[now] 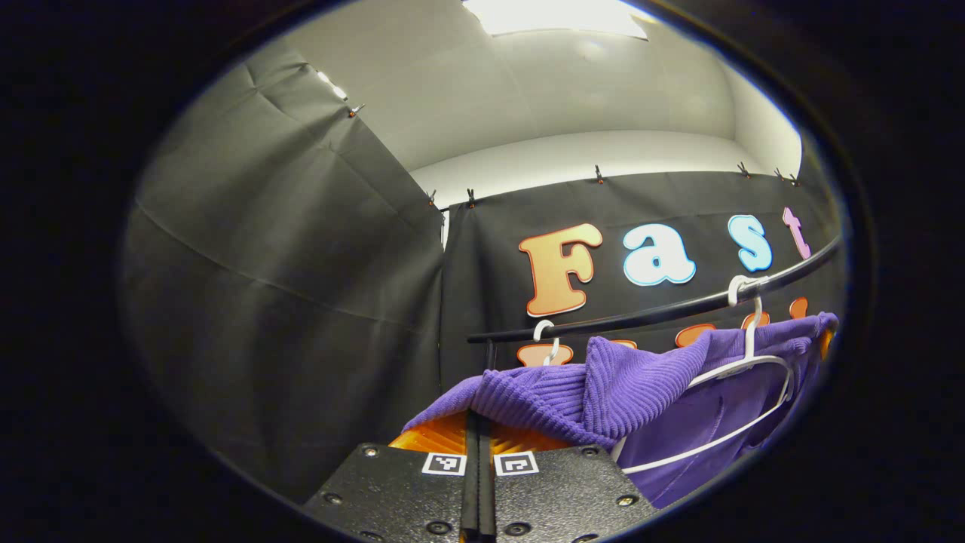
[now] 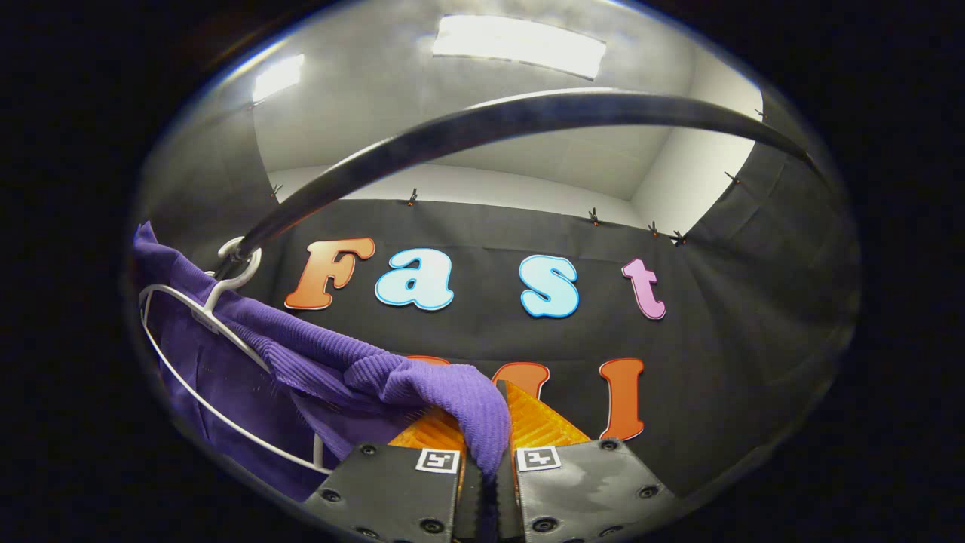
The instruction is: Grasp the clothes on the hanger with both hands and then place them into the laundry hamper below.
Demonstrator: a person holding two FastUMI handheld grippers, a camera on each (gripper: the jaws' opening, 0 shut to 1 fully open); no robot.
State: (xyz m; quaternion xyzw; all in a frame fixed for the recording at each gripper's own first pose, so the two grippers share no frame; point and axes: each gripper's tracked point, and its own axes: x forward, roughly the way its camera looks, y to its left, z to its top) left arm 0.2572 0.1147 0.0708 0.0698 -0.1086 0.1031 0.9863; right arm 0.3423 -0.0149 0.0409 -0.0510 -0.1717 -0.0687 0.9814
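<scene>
Two grippers clamp the purple ribbed garment [image 1: 603, 385] near the black rail [image 1: 656, 309].

Left gripper [image 1: 479, 445]: its fingers are pressed together with a fold of the garment lying over their tips, the rest spreading off to its right over a white hanger [image 1: 742, 369] hooked on the rail above. Right gripper [image 2: 486, 445]: the jaws pinch a bunched end of the cloth between them, and the garment trails away to its left toward the hanger, whose hook sits on the rail arching overhead.

Left gripper view: sweater [image 1: 603, 385] draped over hanger [image 1: 742, 369], hooked on rail [image 1: 663, 308] before the cloth wall; a second hanger hook [image 1: 546, 335] sat left. Right gripper view: sweater [image 2: 317, 354] lay left, beneath rail [image 2: 482, 124].
</scene>
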